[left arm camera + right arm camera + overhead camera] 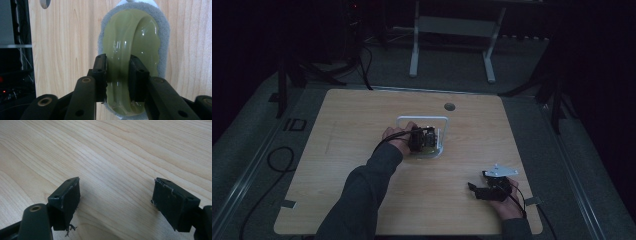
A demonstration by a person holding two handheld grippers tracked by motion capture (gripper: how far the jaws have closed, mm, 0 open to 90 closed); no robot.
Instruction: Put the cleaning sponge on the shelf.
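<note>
The left gripper [117, 72] is clamped on the edge of an olive-green plate [130, 45], its pads pressing on either side of the rim. The plate stands on edge straight ahead of the jaws, its long axis running away from them, backed by a grey foam pad [163, 32] in a white wire rack [443, 131]. The right gripper [116, 202] hangs open over the bare table [112, 152], well apart from the rack, holding nothing.

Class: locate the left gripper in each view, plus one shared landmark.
High view: left gripper at table centre, inside the white frame.
Left gripper view: its jaws rise from the bottom, clamped on the olive-green piece.
Right gripper view: the right gripper, open, over bare wood.
Shared landmark: the wood-grain tabletop.
</note>
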